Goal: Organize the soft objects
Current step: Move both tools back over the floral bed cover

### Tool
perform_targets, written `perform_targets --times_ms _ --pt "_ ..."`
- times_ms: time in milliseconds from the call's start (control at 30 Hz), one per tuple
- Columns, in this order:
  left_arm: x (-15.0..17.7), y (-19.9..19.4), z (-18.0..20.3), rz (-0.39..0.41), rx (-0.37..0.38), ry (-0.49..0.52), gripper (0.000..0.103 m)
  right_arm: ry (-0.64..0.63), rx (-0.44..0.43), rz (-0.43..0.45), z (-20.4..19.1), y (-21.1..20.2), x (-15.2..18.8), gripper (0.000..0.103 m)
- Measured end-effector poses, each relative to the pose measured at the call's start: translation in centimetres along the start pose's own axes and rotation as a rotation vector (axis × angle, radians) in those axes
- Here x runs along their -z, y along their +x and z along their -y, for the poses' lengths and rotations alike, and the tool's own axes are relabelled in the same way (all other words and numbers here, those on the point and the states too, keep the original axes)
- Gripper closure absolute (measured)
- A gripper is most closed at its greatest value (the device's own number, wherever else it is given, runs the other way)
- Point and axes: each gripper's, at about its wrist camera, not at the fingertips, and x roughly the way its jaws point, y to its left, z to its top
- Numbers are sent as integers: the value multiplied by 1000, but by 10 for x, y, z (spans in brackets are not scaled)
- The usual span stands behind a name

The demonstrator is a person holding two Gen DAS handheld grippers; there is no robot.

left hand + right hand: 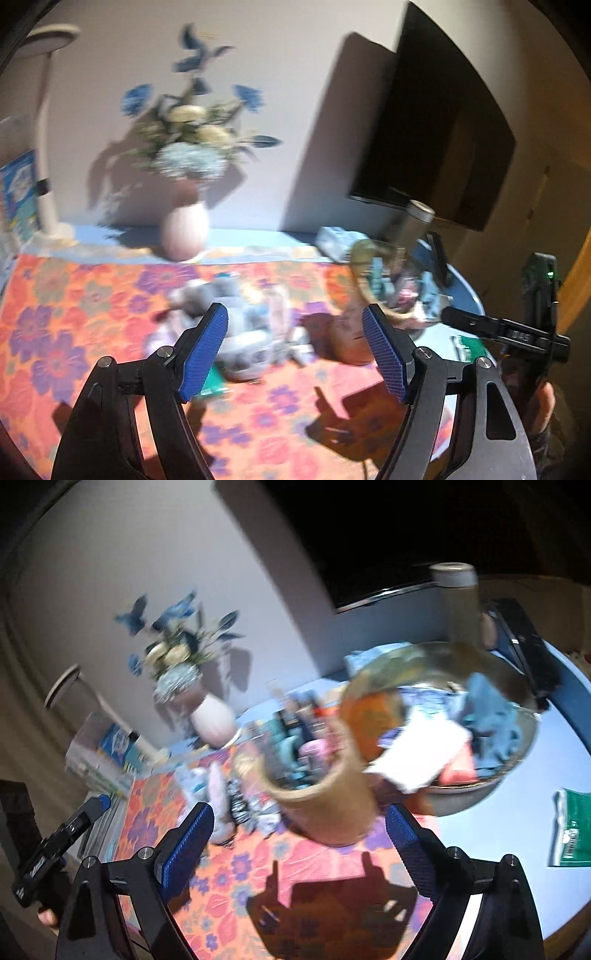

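Hovering wide and empty, the left gripper [295, 350] faced the blurred soft toys [236, 325] heaped on the floral desk [74, 317]. Right gripper [299, 845] also gaped empty before the cardboard tub [317, 782] and bowl [517, 775]; best to pinch one toy's middle, probably.

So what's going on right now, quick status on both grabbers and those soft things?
Left gripper open, empty. Right gripper open, empty. Soft toys heaped on the floral cloth, untouched. Tan cup close ahead of the right gripper.
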Motion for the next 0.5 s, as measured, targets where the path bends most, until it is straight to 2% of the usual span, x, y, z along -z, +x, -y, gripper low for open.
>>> perform_targets --times_ms 33,67,100,267,367,433,500 --pt "3 -3 -11 8 -27 -5 16 -15 2 -7 -9 4 2 6" --pt "6 -4 -18 18 -47 -8 6 -30 1 -13 -18 9 4 4" --pt "10 -6 -26 24 -65 -9 4 -48 -6 -21 -27 14 7 2" --pt "34 13 -54 -54 -95 -3 4 -106 -53 -90 -62 51 25 1" --pt "51 34 -61 -111 -96 13 4 -75 -82 -148 -76 85 39 1" --pt "61 45 -66 -150 -91 11 4 -60 -106 -217 -83 114 50 1" --pt "68 56 -69 -180 -91 11 4 -54 -96 -251 -86 134 57 1"
